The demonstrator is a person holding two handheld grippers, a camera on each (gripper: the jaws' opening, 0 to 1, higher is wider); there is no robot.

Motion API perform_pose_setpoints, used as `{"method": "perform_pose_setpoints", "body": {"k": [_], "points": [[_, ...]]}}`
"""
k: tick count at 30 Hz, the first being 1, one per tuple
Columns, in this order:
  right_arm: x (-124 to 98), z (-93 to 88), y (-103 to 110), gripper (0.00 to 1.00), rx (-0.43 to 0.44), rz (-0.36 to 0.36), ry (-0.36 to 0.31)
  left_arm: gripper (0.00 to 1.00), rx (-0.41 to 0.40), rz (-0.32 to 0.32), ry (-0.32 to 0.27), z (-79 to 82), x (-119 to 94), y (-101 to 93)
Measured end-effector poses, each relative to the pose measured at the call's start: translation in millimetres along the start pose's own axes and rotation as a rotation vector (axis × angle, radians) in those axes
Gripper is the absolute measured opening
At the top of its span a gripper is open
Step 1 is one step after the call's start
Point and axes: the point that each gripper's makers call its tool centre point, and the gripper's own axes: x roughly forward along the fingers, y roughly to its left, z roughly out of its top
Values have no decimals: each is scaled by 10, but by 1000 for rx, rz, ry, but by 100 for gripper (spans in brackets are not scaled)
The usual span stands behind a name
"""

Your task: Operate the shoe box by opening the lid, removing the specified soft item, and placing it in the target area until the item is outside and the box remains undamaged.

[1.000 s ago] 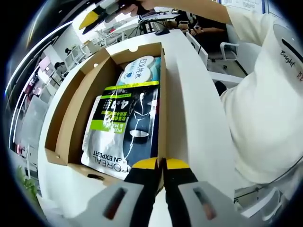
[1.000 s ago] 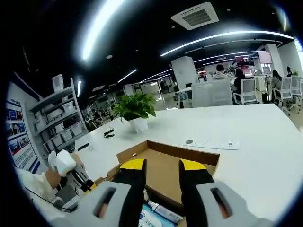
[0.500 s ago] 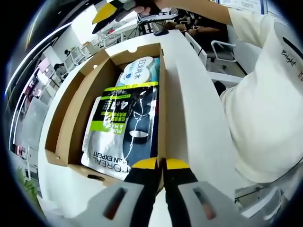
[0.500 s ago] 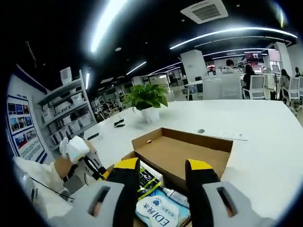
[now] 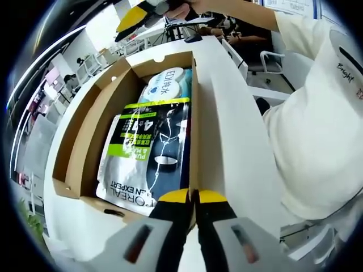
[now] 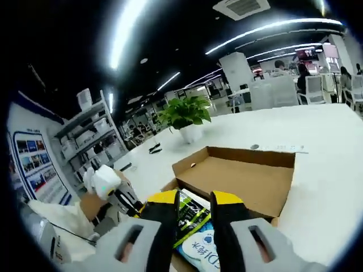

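White worktop [image 6: 317, 187] carries open brown shoe box [image 5: 85, 141], lid laid flat behind. Potted green plant [image 6: 187, 116] farther back. Flat white strip [image 6: 281, 148] beside lid.

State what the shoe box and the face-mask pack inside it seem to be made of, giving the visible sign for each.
Shoe box: looks like plain brown cardboard, matt, with folded flaps and raw cut edges; its outside appears white.
Face-mask pack: probably glossy plastic or foil film, since its printed surface catches highlights and it lies flat and limp. Which of the two is not certain.
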Motion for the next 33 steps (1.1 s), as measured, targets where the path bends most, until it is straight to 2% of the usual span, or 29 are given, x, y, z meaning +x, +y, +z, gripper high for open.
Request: {"method": "perform_pose_setpoints", "body": {"k": [1, 4, 8, 9, 10, 11, 12, 14, 16, 18, 20, 22, 24, 25, 26, 28, 31, 33], "points": [[-8, -15, 8, 25, 10, 17, 1, 3, -5, -5, 2, -10, -10, 66], [-22, -68, -98, 28, -29, -41, 15, 3, -6, -5, 11, -11, -13, 65], [-30, -111, -118, 40, -53, -40, 33, 3, -7, 1, 5, -9, -12, 53], [-36, -105, -139, 39, -53, -49, 28, 3, -7, 3, 3, -12, -12, 54], [-47, -80, -198, 36, -18, -95, -3, 3, -5, 3, 2, -13, -12, 56], [-51, -19, -189, 33, -33, -89, -53, 3, -5, 4, 3, -6, -12, 19], [-40, -13, -168, 33, -68, -67, -56, 3, -4, 4, 5, -4, -11, 1], [-15, -58, -129, 34, -76, -48, -30, 3, -2, 5, 5, -5, -13, -3], [12, -97, -111, 36, -44, -47, -14, 3, -3, 5, 1, -5, -17, 0], [54, -79, -28, 37, -6, -2, -42, 3, -2, 6, 1, -6, -17, 2], [71, -134, -42, 34, 9, -16, -16, 3, -2, 7, 2, -7, -20, 6], [98, -174, -43, 37, 16, -14, -1, 3, -2, 8, -1, -7, -24, 12], [116, -217, -30, 38, 45, 15, 15, 3, -1, 8, -3, -5, -22, 6], [130, -242, -79, 37, 63, -10, 19, 3, 0, 7, -3, -8, -18, 9], [136, -266, -116, 30, 70, -29, 25, 3, 1, 6, -3, -9, -17, 9], [150, -315, -172, 16, 148, -53, 42, 3, 0, 3, -1, -13, -14, 9], [184, -335, -197, 25, 141, -38, 43, 3, 1, 2, -1, -17, -8, 12], [185, -349, -244, 22, 115, -62, 50, 3, 0, 4, -2, -19, -7, 14]]}}
